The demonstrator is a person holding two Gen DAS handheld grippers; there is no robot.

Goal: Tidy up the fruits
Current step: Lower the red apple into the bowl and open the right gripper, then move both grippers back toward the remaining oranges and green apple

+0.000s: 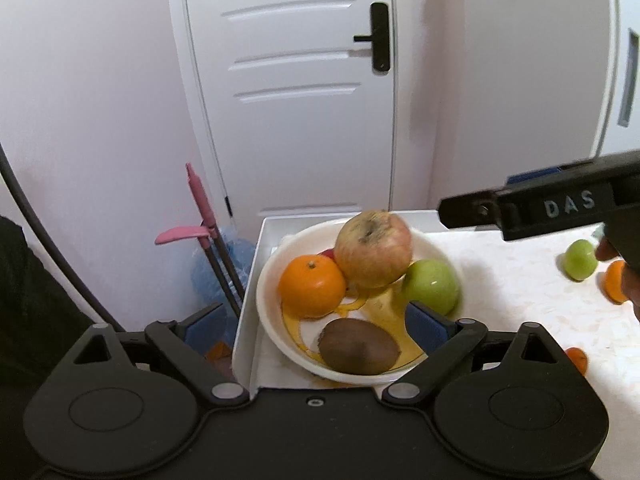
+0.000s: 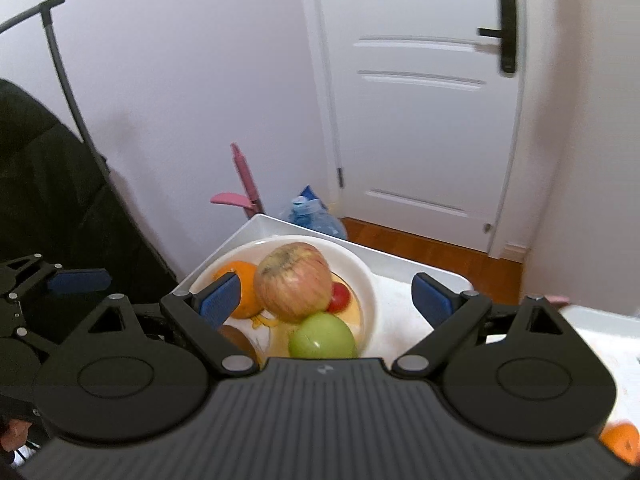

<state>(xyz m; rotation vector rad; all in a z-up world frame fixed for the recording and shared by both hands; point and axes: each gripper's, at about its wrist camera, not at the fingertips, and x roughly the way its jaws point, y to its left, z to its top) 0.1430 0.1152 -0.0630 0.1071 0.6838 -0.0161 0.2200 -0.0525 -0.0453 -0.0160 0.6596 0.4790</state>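
Observation:
A white bowl (image 1: pixel 262 292) (image 2: pixel 370 284) stands in a white tray (image 1: pixel 246 312) (image 2: pixel 404 264). In it lie an orange (image 1: pixel 312 286) (image 2: pixel 246 284), a green apple (image 1: pixel 432 286) (image 2: pixel 322 338), a kiwi (image 1: pixel 358 346) (image 2: pixel 240 340) and a small red fruit (image 2: pixel 340 296). A big red-yellow apple (image 1: pixel 374 248) (image 2: pixel 294 280) sits blurred on top of them. My left gripper (image 1: pixel 318 326) is open, low over the bowl's near side. My right gripper (image 2: pixel 326 298) (image 1: pixel 448 212) is open above the bowl, holding nothing.
On the white tabletop (image 1: pixel 500 280) to the right lie a second green apple (image 1: pixel 580 260) and oranges (image 1: pixel 614 280) (image 1: pixel 578 358) (image 2: pixel 622 444). A white door, a pink-handled broom (image 1: pixel 200 200) and a blue water bottle (image 2: pixel 316 220) stand behind. A dark chair (image 2: pixel 52 184) is at left.

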